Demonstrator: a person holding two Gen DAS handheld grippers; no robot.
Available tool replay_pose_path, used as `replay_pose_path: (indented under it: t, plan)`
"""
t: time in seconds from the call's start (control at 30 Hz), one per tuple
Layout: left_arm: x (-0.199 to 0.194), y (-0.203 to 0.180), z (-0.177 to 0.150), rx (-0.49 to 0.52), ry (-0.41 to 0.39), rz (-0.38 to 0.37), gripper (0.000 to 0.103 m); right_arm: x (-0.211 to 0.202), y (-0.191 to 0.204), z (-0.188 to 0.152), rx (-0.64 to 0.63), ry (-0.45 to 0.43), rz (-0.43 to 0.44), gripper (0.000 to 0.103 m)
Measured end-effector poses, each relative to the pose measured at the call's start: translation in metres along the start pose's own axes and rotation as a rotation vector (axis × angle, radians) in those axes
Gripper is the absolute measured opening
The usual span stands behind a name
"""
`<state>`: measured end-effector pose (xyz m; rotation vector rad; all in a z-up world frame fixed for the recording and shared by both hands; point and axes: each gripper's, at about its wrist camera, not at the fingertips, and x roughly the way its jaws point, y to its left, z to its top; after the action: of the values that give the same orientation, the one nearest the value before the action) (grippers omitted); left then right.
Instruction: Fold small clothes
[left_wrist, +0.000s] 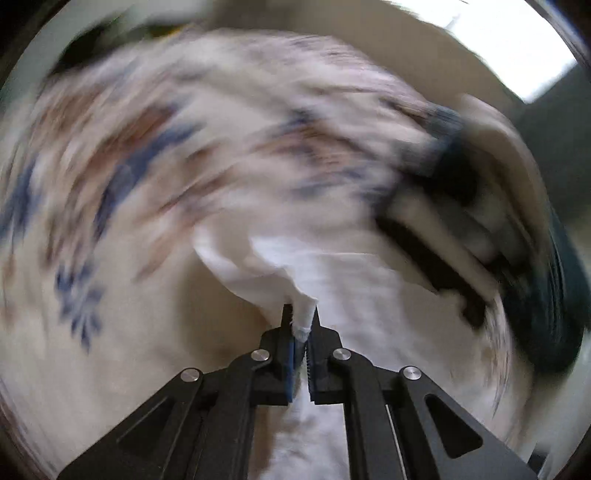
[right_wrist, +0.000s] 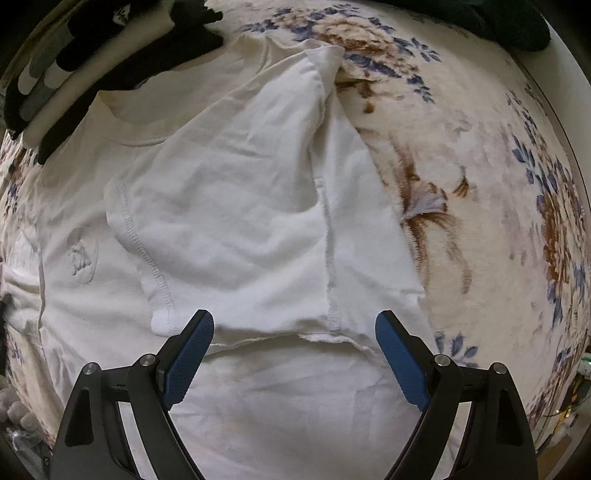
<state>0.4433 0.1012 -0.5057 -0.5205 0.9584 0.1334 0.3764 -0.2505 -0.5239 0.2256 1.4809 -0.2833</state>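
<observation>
Right wrist view: white cotton T-shirt (right_wrist: 229, 221) lies flat on a cream plush blanket with blue and brown flower print (right_wrist: 480, 184).
Shirt fold: one side with its short sleeve is turned over onto the body; stitched sleeve hem faces up.
Shirt place: left and middle of the blanket; neckline toward the far edge.
Far left corner: black, grey and cream striped garment (right_wrist: 55, 74), overlapping the shirt's collar area.
Right gripper (right_wrist: 294, 334): blue pads spread wide above the shirt's folded edge, nothing between them.
Left wrist view: heavily blurred.
Left gripper (left_wrist: 303, 325): pressed together, pinching a tip of the white shirt fabric.
</observation>
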Motion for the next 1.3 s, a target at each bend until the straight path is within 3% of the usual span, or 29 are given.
replay_pose_path:
  t: [0.07,0.1,0.17,0.27,0.37,0.47,0.6,0.73,0.9,0.97,1.0,1.03,1.07,1.17,1.3]
  plan:
    - [-0.004,-0.046,-0.012,0.194,0.030,-0.057,0.003,-0.001,-0.014,0.001,0.023,0.004,0.003,0.091]
    - [-0.004,-0.072,-0.029,0.287,0.062,-0.112,0.003,-0.002,-0.021,-0.001,0.043,0.008,0.003,0.091]
    - [0.002,-0.105,-0.060,0.434,0.124,-0.148,0.003,-0.001,-0.035,-0.001,0.075,0.019,0.000,0.091]
    - [0.022,-0.132,-0.109,0.590,0.238,-0.170,0.003,-0.003,-0.060,-0.001,0.123,0.032,-0.003,0.091]
    - [0.044,-0.132,-0.136,0.644,0.355,-0.159,0.005,-0.011,-0.078,0.000,0.148,0.036,0.008,0.091]
    - [0.051,-0.120,-0.143,0.620,0.445,-0.159,0.021,-0.019,-0.087,0.007,0.138,0.023,0.031,0.091]
    - [0.030,-0.099,-0.134,0.520,0.467,-0.237,0.070,-0.026,-0.090,0.028,0.115,0.029,0.149,0.091]
    - [0.019,-0.083,-0.117,0.420,0.438,-0.270,0.071,-0.022,-0.059,0.045,0.085,0.075,0.320,0.091]
    - [0.023,-0.059,-0.087,0.263,0.395,-0.191,0.071,0.000,0.005,0.074,-0.004,0.129,0.454,0.090]
    - [0.028,-0.056,-0.074,0.215,0.368,-0.152,0.071,0.009,0.026,0.086,-0.042,0.145,0.466,0.075]
    - [0.032,-0.055,-0.067,0.202,0.359,-0.125,0.071,0.016,0.038,0.092,-0.059,0.152,0.465,0.059]
    - [0.037,-0.053,-0.056,0.187,0.351,-0.104,0.071,0.019,0.051,0.099,-0.086,0.153,0.441,0.035]
    - [0.039,-0.051,-0.047,0.174,0.341,-0.102,0.071,0.025,0.059,0.105,-0.103,0.135,0.405,0.023]
    - [0.049,-0.050,-0.011,0.158,0.313,-0.091,0.071,0.006,0.071,0.111,-0.166,0.039,0.355,0.012]
    - [0.083,-0.065,0.024,0.187,0.336,-0.095,0.071,-0.011,0.068,0.124,-0.172,-0.060,0.311,0.010]
